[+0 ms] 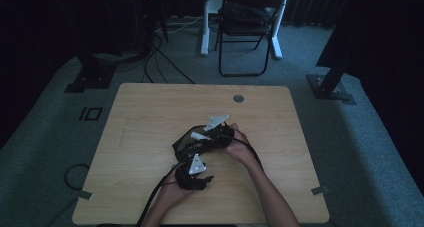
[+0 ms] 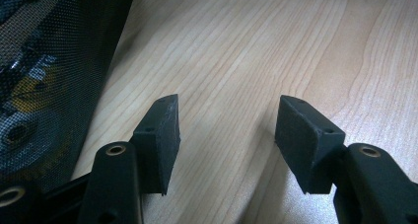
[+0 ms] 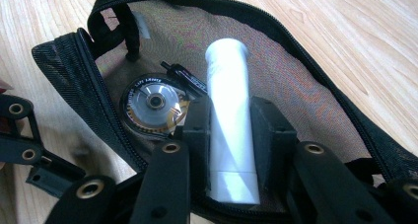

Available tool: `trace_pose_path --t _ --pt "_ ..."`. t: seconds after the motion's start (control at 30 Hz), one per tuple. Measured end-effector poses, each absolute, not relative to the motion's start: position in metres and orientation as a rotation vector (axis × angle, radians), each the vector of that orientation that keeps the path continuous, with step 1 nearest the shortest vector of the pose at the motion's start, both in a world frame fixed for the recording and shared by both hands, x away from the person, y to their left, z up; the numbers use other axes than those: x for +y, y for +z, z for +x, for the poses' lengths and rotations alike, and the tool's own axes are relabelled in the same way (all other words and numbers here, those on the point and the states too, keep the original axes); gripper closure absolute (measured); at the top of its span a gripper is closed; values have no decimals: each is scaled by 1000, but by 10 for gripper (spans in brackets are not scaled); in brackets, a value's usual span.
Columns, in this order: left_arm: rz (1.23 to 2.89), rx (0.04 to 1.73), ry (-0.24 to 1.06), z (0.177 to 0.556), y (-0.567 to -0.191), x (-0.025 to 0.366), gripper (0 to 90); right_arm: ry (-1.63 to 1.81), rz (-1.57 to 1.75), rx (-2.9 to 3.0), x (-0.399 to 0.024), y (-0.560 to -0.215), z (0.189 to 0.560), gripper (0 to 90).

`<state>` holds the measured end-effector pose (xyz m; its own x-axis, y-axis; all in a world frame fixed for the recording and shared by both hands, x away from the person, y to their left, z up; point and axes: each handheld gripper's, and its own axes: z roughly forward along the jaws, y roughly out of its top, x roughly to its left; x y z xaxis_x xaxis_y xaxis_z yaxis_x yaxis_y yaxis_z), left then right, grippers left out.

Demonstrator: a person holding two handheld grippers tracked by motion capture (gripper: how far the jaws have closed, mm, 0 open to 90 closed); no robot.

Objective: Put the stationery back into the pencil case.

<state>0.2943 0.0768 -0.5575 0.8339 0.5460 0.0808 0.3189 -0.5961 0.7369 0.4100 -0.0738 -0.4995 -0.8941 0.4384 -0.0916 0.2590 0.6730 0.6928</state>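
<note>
My right gripper (image 3: pixel 230 135) has its jaws clamped on a smooth white plastic tube (image 3: pixel 229 110), whose far end reaches into the unzipped black mesh pouch (image 3: pixel 315 100). Inside, my right gripper view shows a round silver disc with a printed ring (image 3: pixel 154 104) and a small black stick (image 3: pixel 183 77) beside the tube. From above, the pouch lies mid-table, toward the near edge of the light wooden table (image 1: pixel 150 112). My left gripper (image 2: pixel 226 135) stands half open, empty, over bare wood just beside the pouch.
</note>
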Motion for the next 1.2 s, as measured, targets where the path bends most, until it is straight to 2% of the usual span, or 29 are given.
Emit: trace_pose_path --t 0.47,1.2 --pt "2253 628 386 294 -557 77 430 1046 560 2637 -73 -499 410 720" --pt "2252 626 389 294 -558 77 430 1120 610 2482 -93 -467 393 641"
